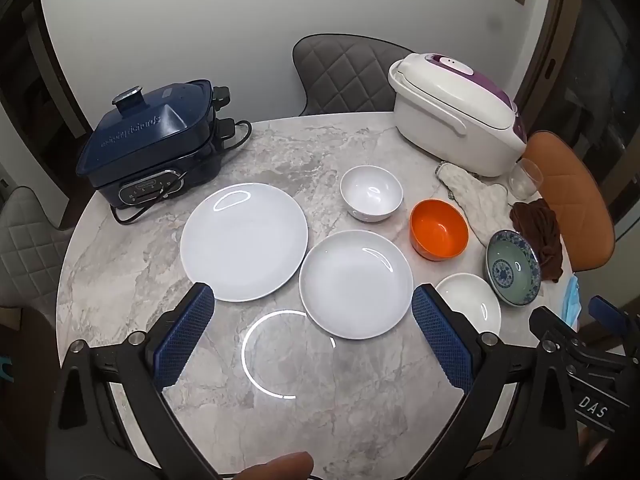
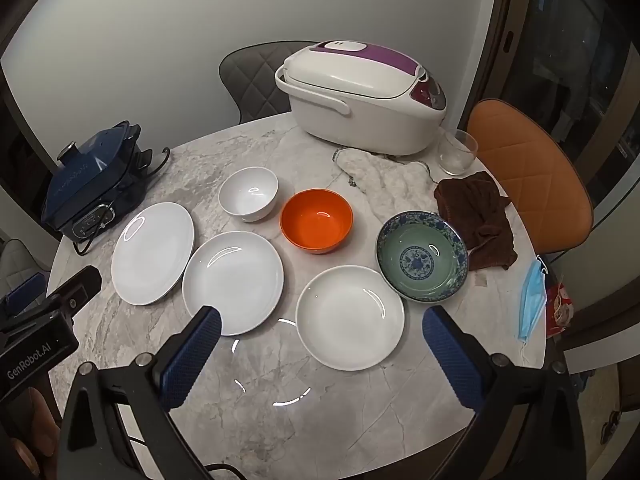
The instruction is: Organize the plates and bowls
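On the round marble table lie a large flat white plate, a medium white plate and a small white plate. Behind them stand a white bowl, an orange bowl and a blue-patterned green bowl. My left gripper is open and empty above the near table, in front of the medium plate. My right gripper is open and empty in front of the small plate.
A dark blue electric cooker stands at the back left, a white and purple rice cooker at the back right. A white cloth, brown cloth, glass and blue face mask lie at right.
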